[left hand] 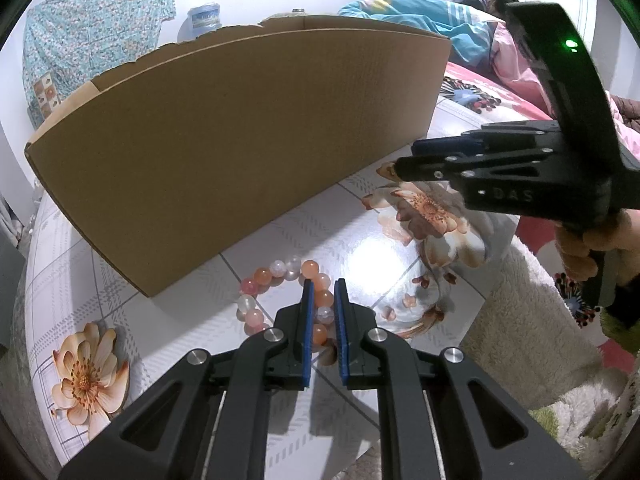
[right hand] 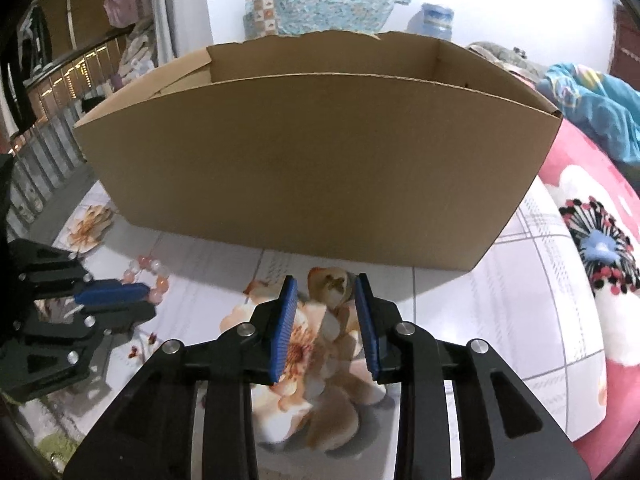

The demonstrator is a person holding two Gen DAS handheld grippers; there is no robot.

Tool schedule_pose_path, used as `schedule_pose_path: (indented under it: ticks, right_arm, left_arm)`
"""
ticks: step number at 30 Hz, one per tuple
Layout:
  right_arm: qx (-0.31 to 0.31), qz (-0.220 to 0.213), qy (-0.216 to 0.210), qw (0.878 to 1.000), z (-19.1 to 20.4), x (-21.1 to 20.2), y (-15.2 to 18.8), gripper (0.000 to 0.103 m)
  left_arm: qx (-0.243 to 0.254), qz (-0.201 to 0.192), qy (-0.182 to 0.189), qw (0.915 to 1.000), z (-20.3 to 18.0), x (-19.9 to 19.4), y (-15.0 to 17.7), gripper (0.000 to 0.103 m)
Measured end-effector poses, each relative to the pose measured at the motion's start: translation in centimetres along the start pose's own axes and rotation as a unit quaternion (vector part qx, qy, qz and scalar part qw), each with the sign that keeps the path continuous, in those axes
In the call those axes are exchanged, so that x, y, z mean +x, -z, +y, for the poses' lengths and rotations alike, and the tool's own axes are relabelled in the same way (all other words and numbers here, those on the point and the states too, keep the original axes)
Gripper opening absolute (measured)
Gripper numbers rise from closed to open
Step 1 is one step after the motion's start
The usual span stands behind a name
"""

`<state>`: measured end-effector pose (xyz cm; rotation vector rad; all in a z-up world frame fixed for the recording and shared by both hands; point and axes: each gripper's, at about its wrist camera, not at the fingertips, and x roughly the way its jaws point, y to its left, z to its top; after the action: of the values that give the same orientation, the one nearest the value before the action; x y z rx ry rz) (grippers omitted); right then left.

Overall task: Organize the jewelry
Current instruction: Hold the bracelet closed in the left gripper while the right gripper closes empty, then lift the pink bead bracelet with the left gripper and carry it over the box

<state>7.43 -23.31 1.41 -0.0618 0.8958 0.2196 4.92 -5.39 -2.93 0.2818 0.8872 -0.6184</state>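
Inspector: Left wrist view shows a glossy white bench cover printed with peach flowers; a red floral bedspread lies right of it, blue patterned cloth hangs on the wall.

Clerk: Gripper poses?

Inspector: Left gripper is low over the bench, pads narrowly parted and straddling beads of the pink-and-orange bracelet; whether they pinch it, I cannot tell. Right gripper hovers released, jaws apart, over a printed flower, holding nothing.

Clerk: Containers?

Inspector: One cardboard box stands just ahead of both grippers, top open; its contents are hidden. The bracelet lies outside it, beside its near wall.
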Motion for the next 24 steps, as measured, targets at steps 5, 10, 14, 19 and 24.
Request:
schedule_pose_path:
  ticks: [5, 10, 14, 19, 24]
  right_arm:
    - [-0.004, 0.01, 0.012, 1.0, 0.1, 1.3, -0.2, 0.025]
    - [-0.006, 0.006, 0.017, 1.0, 0.4, 1.4, -0.5, 0.01]
    - [-0.002, 0.005, 0.014, 1.0, 0.3, 1.3, -0.4, 0.009]
    - [0.0, 0.005, 0.011, 1.0, 0.3, 1.1, -0.1, 0.009]
    - [0.0, 0.002, 0.009, 1.0, 0.2, 0.5, 0.2, 0.009]
  left_arm:
    - [0.0, 0.0, 0.0, 1.0, 0.0, 0.0, 0.0, 0.01]
    - [0.001, 0.0, 0.0, 1.0, 0.0, 0.0, 0.0, 0.01]
    - [0.001, 0.0, -0.001, 1.0, 0.0, 0.0, 0.0, 0.01]
    - [0.001, 0.0, -0.001, 1.0, -0.1, 0.1, 0.0, 0.01]
    - [0.001, -0.001, -0.002, 1.0, 0.1, 0.0, 0.2, 0.009]
